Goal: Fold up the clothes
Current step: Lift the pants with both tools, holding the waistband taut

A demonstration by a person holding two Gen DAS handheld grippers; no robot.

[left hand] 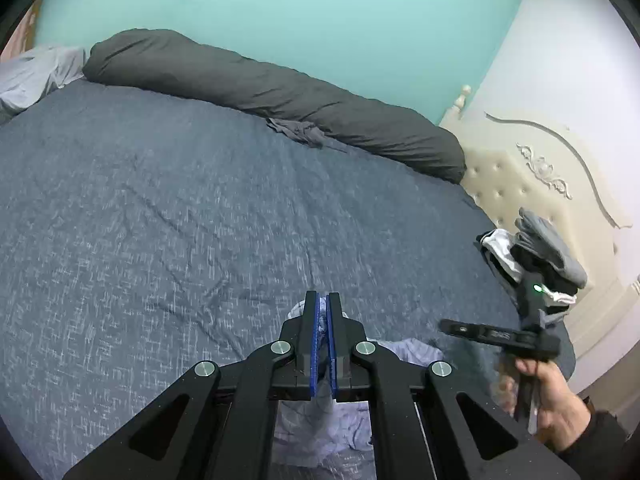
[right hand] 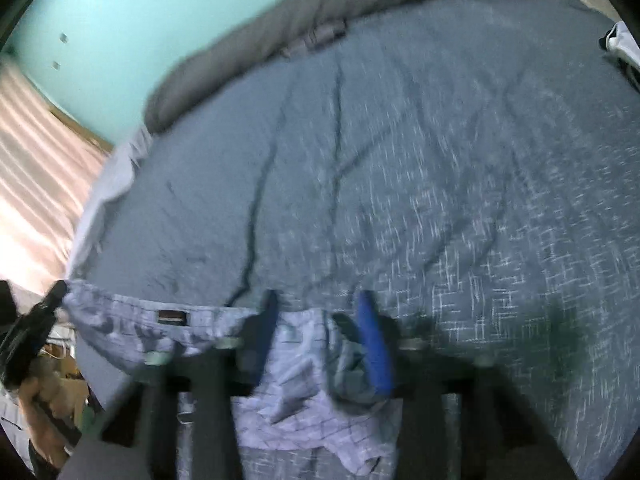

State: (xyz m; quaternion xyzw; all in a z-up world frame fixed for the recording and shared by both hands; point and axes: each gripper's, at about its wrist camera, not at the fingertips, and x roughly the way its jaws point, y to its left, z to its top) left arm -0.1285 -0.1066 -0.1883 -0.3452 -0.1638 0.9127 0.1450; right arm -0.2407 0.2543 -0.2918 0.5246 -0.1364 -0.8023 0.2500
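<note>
So the left gripper (left hand: 322,300) has its blue pads pinched tight on a bit of the pale blue checked shorts (right hand: 280,408), with cloth poking out just past the fingertips and the rest bunched underneath. From the right wrist camera you can see the waistband stretched out to the left, with a small dark label (right hand: 172,317) on it, and its far end goes right up to the left gripper at the frame's edge. The right gripper (right hand: 320,320) has its jaws standing apart with the shorts lying between them; the view is blurry, but the pads don't look like they're pressing on the cloth. The shorts sit at the near edge of the bed, on the blue-grey bedspread (left hand: 200,220). Further back there's a long dark grey pillow (left hand: 280,96) along the teal wall (left hand: 280,12). Off to the right, a small heap of grey, black and white clothes (left hand: 532,252) sits near the cream headboard (left hand: 520,184). A hand (left hand: 556,396) in a dark sleeve holds the right gripper's handle.
</note>
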